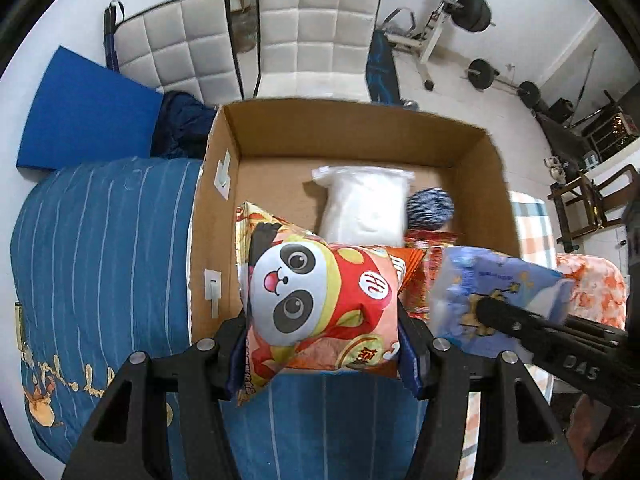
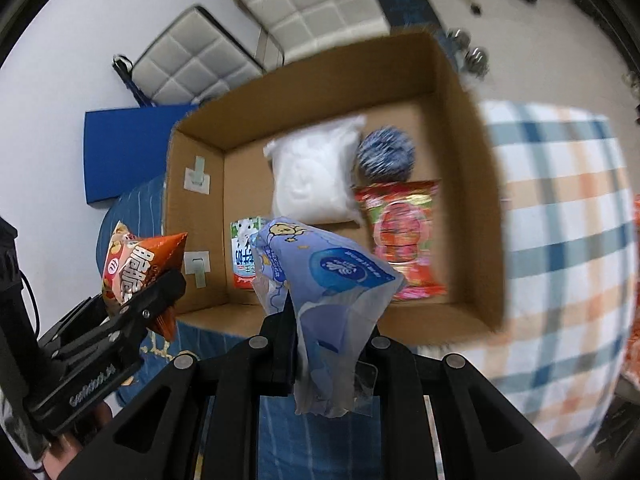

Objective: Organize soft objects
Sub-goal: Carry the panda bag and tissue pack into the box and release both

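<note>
Your left hand-held gripper (image 1: 322, 344) clamps the panda snack bag (image 1: 320, 304) at lower centre; your right hand-held gripper (image 2: 326, 344) pinches the blue tissue pack (image 2: 328, 280) by its loose wrapper. Both hang near the box (image 2: 460, 92) edge; the thin wrapper could slip free.

One cardboard box (image 2: 472, 184) is sitting open on the bed. Four soft things are lying inside it: one white pillow (image 2: 316, 172), one blue-and-white ball (image 2: 386, 154) at the far right corner, one red snack bag (image 2: 404, 240) along the right wall, and one green-and-red packet (image 2: 242, 254) by the left wall. Two more packs are hanging above the near edge: one panda snack bag (image 1: 320, 304) and one blue tissue pack (image 2: 328, 280). Two white chairs (image 1: 316, 28) are standing behind.
</note>
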Demonstrator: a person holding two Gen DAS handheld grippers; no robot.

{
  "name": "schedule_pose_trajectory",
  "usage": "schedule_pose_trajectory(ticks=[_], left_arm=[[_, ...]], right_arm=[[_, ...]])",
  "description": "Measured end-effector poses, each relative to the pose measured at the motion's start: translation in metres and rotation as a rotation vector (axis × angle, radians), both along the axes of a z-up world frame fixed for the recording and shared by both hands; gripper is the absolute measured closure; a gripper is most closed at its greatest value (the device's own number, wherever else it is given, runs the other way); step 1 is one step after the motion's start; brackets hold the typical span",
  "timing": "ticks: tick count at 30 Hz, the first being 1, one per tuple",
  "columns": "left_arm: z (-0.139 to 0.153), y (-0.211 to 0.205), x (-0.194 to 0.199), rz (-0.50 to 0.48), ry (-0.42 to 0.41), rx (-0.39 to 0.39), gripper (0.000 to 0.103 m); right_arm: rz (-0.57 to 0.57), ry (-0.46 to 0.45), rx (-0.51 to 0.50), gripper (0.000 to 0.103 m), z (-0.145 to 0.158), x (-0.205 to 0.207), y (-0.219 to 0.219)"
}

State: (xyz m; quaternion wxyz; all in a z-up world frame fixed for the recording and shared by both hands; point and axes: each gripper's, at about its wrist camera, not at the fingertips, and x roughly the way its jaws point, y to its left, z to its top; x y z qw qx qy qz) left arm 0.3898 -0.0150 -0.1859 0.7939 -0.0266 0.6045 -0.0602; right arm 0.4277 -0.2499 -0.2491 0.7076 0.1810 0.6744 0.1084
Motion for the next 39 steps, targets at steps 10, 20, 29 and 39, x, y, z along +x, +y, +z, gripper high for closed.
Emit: schedule_pose_trajectory(ticks=[10,20,29,39], left_arm=[[-0.058,0.019,0.05,0.042,0.125,0.014,0.047],[-0.087,0.029,0.084,0.042,0.169,0.051,0.047],[-0.106,0.025,0.122,0.034,0.204,0.049,0.047],[-0.14,0.018,0.156,0.022,0.281,0.041,0.046]], right_arm=[[0.087,0.18,0.021,0.084,-0.113,0.04,0.05],[0.136,0.206,-0.137,0.041,-0.133,0.054,0.059],[0.12,0.152,-0.258,0.022,-0.113,0.075,0.064],[0.112,0.166,-0.323,0.016,-0.115,0.108,0.072]])
